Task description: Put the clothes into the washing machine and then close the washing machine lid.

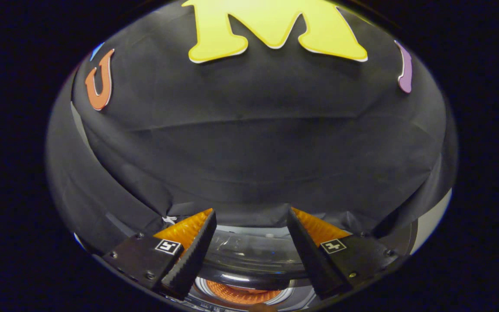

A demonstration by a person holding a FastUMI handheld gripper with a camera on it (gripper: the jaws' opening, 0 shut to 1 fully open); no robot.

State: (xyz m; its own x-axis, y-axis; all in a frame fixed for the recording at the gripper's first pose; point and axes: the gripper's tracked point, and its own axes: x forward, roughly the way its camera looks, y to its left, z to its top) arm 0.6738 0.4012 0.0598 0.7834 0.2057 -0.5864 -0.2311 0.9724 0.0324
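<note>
on the left, the left finger (197, 242) of the handheld two-finger gripper (251, 216) angles up toward the black cloth booth wall (249, 151); a small square marker sits on its dark mount. between the fingers, low down and near them, lies the top of the washing machine (301, 299): a glossy dark, curved, see-through lid (249, 255), and below its near edge a round opening ringed in pale trim where something orange and ribbed or mesh-like (243, 294) shows. whether that orange patch is the clothes inside the drum or part of the machine, i cannot tell. on the right, the right finger (306, 247) mirrors the left one, with its own square marker.

the fingers stand spread wide apart and pinch nothing; neither touches the lid or the machine.

my reading is that the lid is the job in hand, though its exact pose, raised or partly down, is hard to judge through the fisheye bend. to do it well, i would bring the gripper down so the lid's front edge sits squarely between the spread fingers, or press one finger flat on its top surface, then ease it down slowly. the glossy curved surface looks slippery, so a centred contact and steady pressure matter more than speed.
</note>
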